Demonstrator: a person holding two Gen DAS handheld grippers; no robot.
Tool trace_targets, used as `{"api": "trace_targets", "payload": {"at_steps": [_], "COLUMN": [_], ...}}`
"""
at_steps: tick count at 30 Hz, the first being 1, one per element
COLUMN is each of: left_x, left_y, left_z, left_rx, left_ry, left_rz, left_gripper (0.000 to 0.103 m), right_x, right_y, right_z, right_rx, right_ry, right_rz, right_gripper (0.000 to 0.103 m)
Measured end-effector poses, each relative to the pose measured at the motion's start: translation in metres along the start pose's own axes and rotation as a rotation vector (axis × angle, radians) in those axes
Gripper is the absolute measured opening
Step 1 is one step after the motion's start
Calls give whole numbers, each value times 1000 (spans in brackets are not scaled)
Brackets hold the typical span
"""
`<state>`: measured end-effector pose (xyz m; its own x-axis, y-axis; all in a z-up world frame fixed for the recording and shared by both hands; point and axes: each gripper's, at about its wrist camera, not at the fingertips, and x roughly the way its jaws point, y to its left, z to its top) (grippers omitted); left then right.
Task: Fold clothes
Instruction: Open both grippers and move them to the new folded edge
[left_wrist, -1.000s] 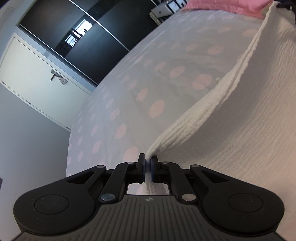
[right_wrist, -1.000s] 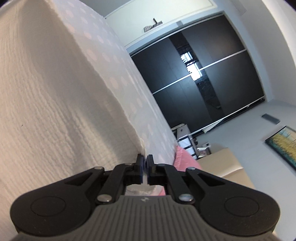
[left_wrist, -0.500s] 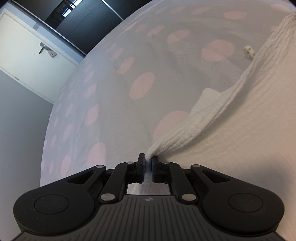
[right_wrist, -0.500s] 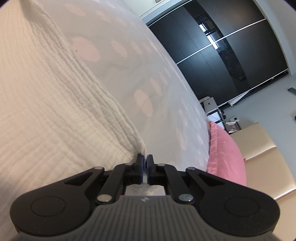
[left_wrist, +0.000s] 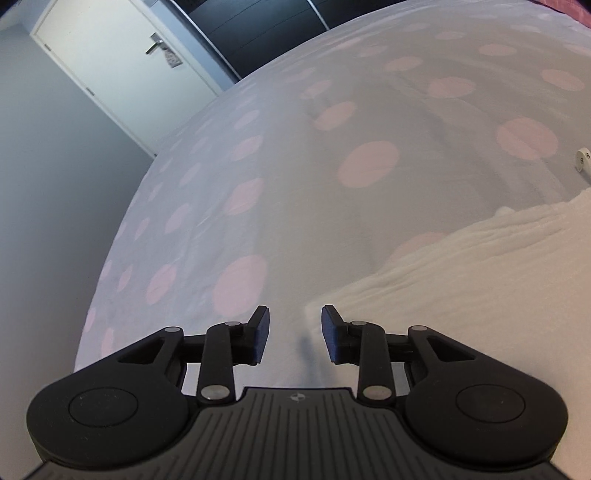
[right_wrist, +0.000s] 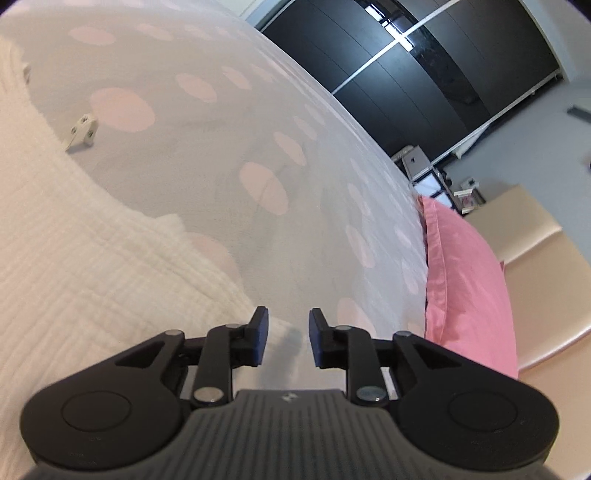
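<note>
Left claw (left_wrist: 295, 334) low centre of its frame, jaws just opened and standing well apart, nothing pinched; only bedsheet in the gap, with the corner of the cream crinkled cotton garment (left_wrist: 480, 288) lying just beside the right-hand pad. Spreads from there across the lower right of the frame, flat on the white bedsheet with pale pink dots (left_wrist: 332, 206). Small white tag (left_wrist: 583, 159) at the right edge, beyond the garment's rim. White door with a metal handle (left_wrist: 122, 66) upper left, grey wall below it.

Right claw (right_wrist: 285, 339) low centre of its frame, jaws likewise just opened, parted, gripping nothing; garment (right_wrist: 92, 266) edge passing under the left-hand pad and filling the lower left. Same tag (right_wrist: 82, 132) upper left, on the bedsheet (right_wrist: 295, 177) beside the garment. Pink pillow (right_wrist: 469, 280) at the right edge of the bed, beige padded headboard (right_wrist: 546, 258) beyond it, black sliding wardrobe doors (right_wrist: 406, 74) upper right.
</note>
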<state>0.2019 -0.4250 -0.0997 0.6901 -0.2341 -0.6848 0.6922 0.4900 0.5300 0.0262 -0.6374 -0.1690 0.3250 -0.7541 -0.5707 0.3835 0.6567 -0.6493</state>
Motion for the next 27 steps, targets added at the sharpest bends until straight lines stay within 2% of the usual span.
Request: {"api": "trace_targets", "payload": {"at_steps": [2, 6, 10, 13, 15, 19, 20, 22, 24, 27], "left_x": [-13, -55, -102, -135, -153, -183, -189, -199, -208, -211], "left_y": [11, 20, 20, 16, 8, -9, -14, -28, -42, -62], "left_z": [-9, -39, -76, -101, -117, -150, -158, -175, -193, -213], "left_rx": [-7, 40, 87, 117, 146, 211, 227, 272, 326, 423], "left_ry": [-2, -44, -82, -95, -113, -144, -149, -159, -168, -190], "left_rz": [-3, -45, -100, -149, -172, -212, -222, -234, -238, -201], "left_gripper": [29, 29, 29, 33, 37, 38, 38, 38, 39, 39], "right_x": [-11, -61, -113, -160, -186, -229, -238, -258, -272, -283], "right_y": [-13, -26, -19, -10, -5, 4, 9, 19, 31, 55], "right_z": [-3, -26, -59, -92, -111, -146, -156, -175, -191, -206], "right_rx": [48, 123, 71, 48, 41, 22, 2, -38, -111, -248], "right_ry": [11, -3, -43, -62, -70, -95, -111, -144, -178, -194], "right_rz": [0, 70, 122, 164, 185, 217, 219, 222, 227, 222], "right_gripper": [26, 28, 31, 32, 32, 35, 38, 58, 61, 65]}}
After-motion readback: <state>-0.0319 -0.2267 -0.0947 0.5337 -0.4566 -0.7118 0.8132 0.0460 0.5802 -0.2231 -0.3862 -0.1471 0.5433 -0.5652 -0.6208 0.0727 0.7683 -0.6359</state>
